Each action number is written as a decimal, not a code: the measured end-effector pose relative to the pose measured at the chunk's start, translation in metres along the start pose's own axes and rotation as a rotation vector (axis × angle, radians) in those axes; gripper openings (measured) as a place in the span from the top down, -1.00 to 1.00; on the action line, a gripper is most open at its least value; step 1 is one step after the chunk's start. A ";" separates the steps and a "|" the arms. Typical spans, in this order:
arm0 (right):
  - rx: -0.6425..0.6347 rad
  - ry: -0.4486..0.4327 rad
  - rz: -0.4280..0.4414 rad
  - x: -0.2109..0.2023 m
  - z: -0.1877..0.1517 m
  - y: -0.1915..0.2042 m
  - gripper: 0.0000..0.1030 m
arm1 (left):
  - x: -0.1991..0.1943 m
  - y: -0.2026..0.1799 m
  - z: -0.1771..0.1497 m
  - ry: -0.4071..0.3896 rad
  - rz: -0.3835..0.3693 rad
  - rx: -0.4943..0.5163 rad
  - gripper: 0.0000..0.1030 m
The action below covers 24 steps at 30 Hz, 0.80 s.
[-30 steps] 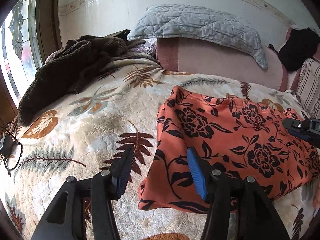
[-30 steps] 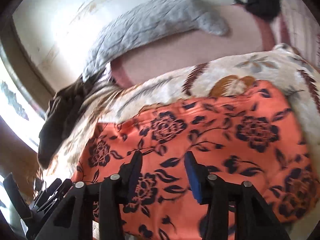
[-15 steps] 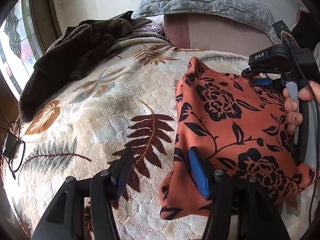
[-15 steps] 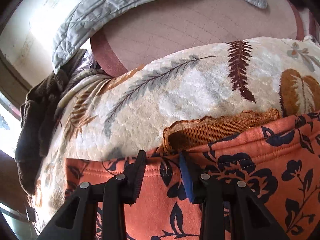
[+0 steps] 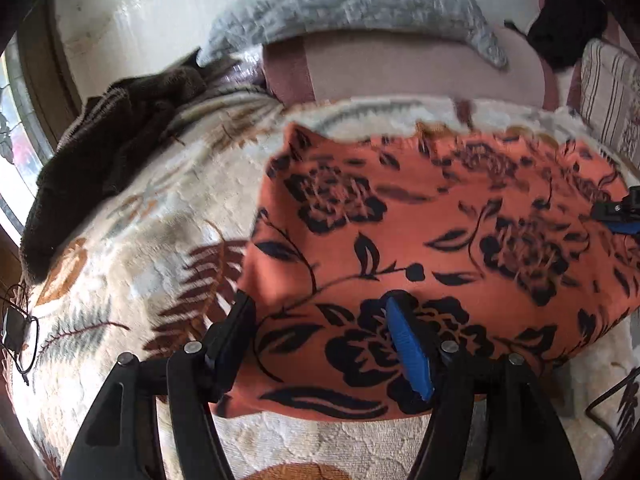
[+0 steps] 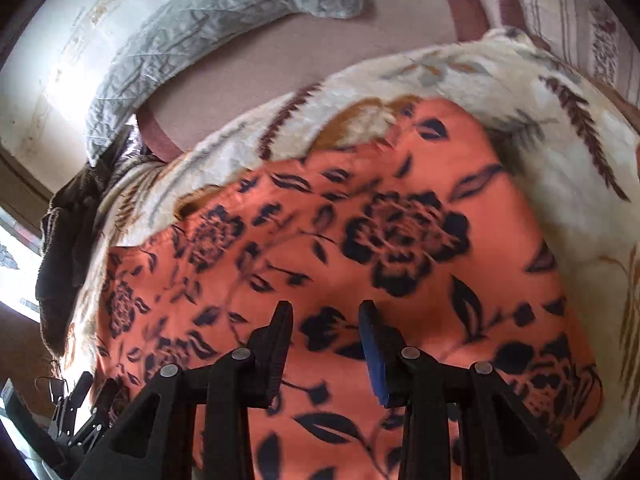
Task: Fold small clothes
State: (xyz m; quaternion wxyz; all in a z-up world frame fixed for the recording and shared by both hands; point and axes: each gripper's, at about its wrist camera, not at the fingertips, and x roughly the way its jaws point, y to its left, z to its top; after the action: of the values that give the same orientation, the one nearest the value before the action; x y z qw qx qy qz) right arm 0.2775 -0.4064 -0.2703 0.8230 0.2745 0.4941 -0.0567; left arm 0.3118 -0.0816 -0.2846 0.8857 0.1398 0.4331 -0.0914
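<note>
Since half a second ago the right gripper (image 6: 325,320) has drawn back from the garment's (image 5: 440,240) far hem and now hovers over its middle, jaws narrowly apart and empty. Left gripper (image 5: 320,328) stands wide open over the near left corner, gripping nothing. Garment lies flat on the blanket (image 5: 160,220), seemingly a fold just laid down and released.

A bed (image 5: 168,216) carries everything, covered by a cream blanket (image 6: 568,216) printed with brown and grey fern leaves. An orange garment (image 5: 432,240) with black flowers lies flat on it. A dark brown fuzzy throw (image 5: 100,152) is heaped at the far left. A grey quilted pillow (image 5: 352,12) rests against the pink headboard (image 5: 416,72).
</note>
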 end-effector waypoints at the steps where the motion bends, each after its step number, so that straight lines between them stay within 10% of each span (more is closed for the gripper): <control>1: 0.018 0.014 0.022 0.000 -0.004 -0.009 0.31 | 0.001 -0.004 -0.003 -0.017 0.020 0.008 -0.34; 8: 0.102 -0.081 0.142 -0.067 -0.012 -0.035 0.21 | -0.018 0.002 0.003 -0.067 -0.079 -0.070 -0.35; 11: 0.206 -0.110 0.183 -0.088 -0.026 -0.059 -0.26 | -0.028 -0.005 0.005 -0.111 -0.095 -0.054 -0.48; 19: 0.414 -0.060 0.345 -0.084 -0.058 -0.097 -0.26 | -0.014 -0.017 0.006 -0.008 -0.168 -0.046 -0.59; 24: 0.383 -0.110 0.276 -0.073 -0.046 -0.093 -0.22 | -0.002 -0.023 0.004 0.010 -0.153 -0.031 -0.72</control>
State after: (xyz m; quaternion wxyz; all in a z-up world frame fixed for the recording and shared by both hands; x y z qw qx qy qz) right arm 0.1706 -0.4742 -0.2626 0.7816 0.4869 0.3865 -0.0513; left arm 0.3066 -0.1048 -0.2845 0.8761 0.0929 0.4483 -0.1511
